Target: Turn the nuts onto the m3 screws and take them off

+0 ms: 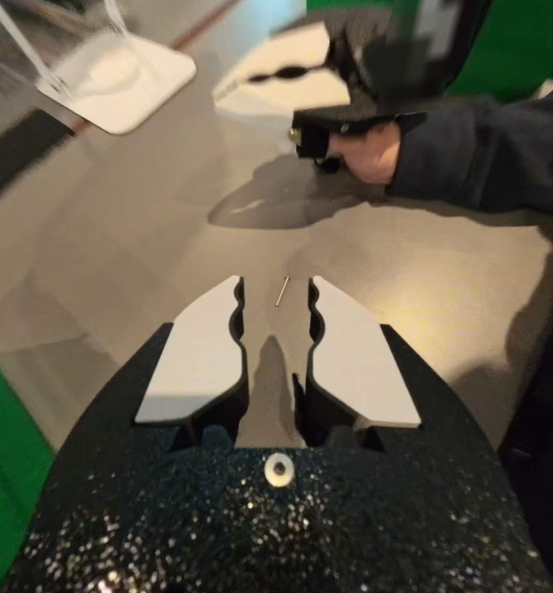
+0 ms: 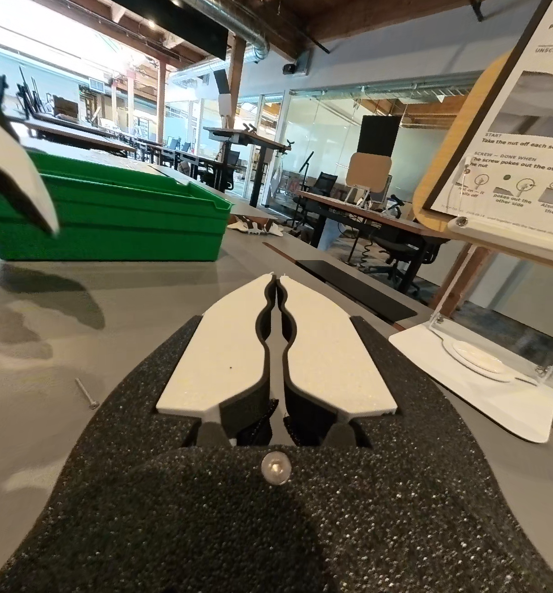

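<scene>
Worktop (image 2: 140,321): grey, wide, mostly bare in both views.

Green bins (image 2: 108,224): stacked at the far left of the right wrist view, well apart from the screw.

Sign stand (image 2: 480,385): white base on the worktop's right edge, carrying a tilted instruction board (image 2: 509,128). The same base shows blurred at upper left in the left wrist view.

Left gripper (image 1: 276,285): tilted down over the worktop, fingers spread wide, nothing gripped. Screw (image 1: 282,291) lies flat on the worktop in the gap between the fingertips, nearer the right finger, touching neither pad.

Right gripper (image 2: 276,276): held low over the worktop, tips closed together, nothing visible between them. In the left wrist view it sits at upper right, held by a hand (image 1: 371,154); blurred, fingers not readable there.

Same screw seen left of the right gripper's body, head nearest the camera. Nut: cannot tell where.
</scene>
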### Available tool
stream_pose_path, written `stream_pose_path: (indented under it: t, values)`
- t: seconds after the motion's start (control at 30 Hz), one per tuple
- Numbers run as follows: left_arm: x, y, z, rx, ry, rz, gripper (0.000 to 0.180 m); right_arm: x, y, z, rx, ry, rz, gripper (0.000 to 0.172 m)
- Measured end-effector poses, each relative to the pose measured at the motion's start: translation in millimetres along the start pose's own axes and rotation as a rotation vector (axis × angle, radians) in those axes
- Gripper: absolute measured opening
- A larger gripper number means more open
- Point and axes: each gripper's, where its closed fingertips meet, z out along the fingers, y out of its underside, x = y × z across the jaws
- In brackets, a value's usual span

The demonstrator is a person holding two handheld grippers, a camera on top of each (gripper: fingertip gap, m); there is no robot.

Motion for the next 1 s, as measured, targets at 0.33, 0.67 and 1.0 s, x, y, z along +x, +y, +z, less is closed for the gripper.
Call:
stream_pose_path:
  t: [0.33,0.67,1.0]
  values:
    - [-134.2,88.6,-173.4,0.024,-0.556,-0.364,0.023,-2.8,-2.9,-6.6,0.010,-0.007,0.021,0.000]
    - [-209.6,205.0,-139.3,-0.354,-0.466,-0.814,0.020,-5.2,-0.8,-4.4,-0.002,-0.026,0.018,0.000]
    - [-232.3,234.3,-120.1,-0.450,-0.458,-0.988,0.014,-5.0,-1.1,-4.5,0.004,-0.039,0.039,0.000]
